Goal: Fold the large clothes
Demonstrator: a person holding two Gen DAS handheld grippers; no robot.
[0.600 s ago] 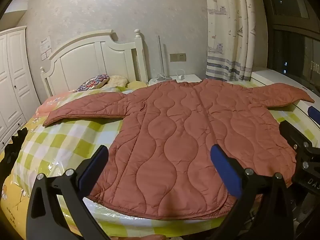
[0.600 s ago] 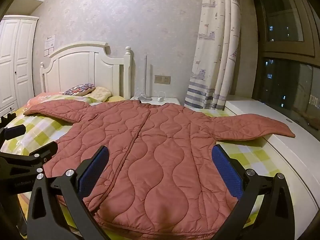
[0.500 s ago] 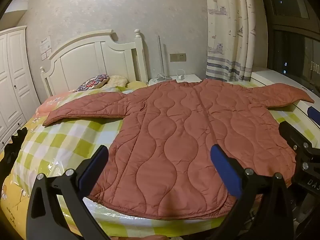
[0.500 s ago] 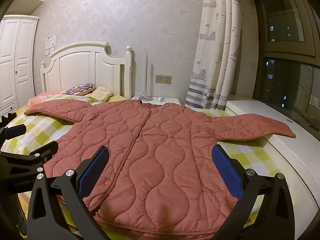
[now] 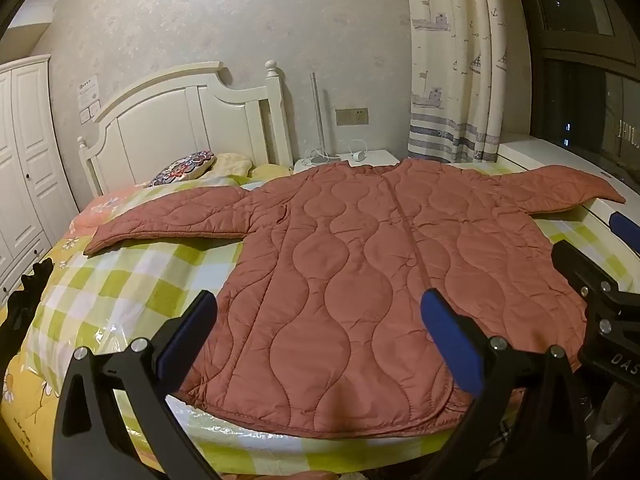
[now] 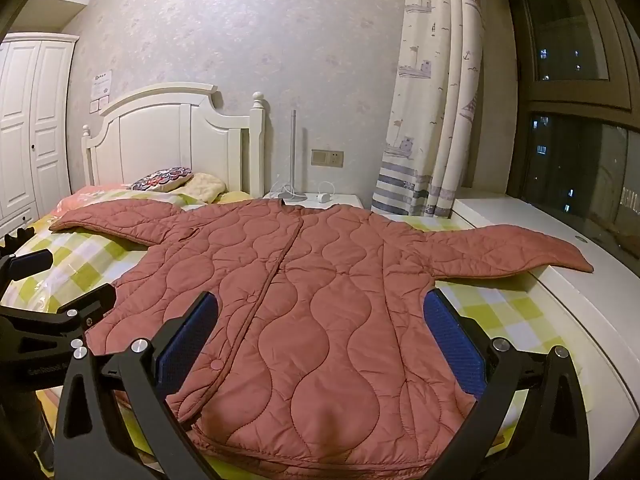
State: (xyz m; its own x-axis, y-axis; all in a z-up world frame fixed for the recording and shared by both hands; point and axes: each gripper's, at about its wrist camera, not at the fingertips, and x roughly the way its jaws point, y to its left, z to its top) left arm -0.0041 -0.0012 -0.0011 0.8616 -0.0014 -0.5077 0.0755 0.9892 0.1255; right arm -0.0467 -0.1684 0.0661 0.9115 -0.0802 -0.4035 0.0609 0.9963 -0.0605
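Observation:
A rust-red quilted jacket (image 5: 360, 280) lies flat on the bed, front up, hem toward me, both sleeves spread out sideways; it also shows in the right wrist view (image 6: 320, 300). My left gripper (image 5: 320, 336) is open and empty, held above the hem at the foot of the bed. My right gripper (image 6: 320, 340) is open and empty, also above the hem, to the right of the left one. The left sleeve (image 5: 168, 220) lies on the checked cover. The right sleeve (image 6: 508, 252) rests partly on the white ledge.
The bed has a green-and-white checked cover (image 5: 120, 288), a white headboard (image 5: 180, 120) and pillows (image 5: 188, 166). A nightstand (image 6: 320, 200) stands beside it. A white window ledge (image 6: 560, 260) runs along the right, with a curtain (image 6: 432, 120). A white wardrobe (image 6: 28, 120) stands left.
Both grippers have shifted very slightly; the jacket sits a touch differently in both views. Nothing was taken hold of or let go.

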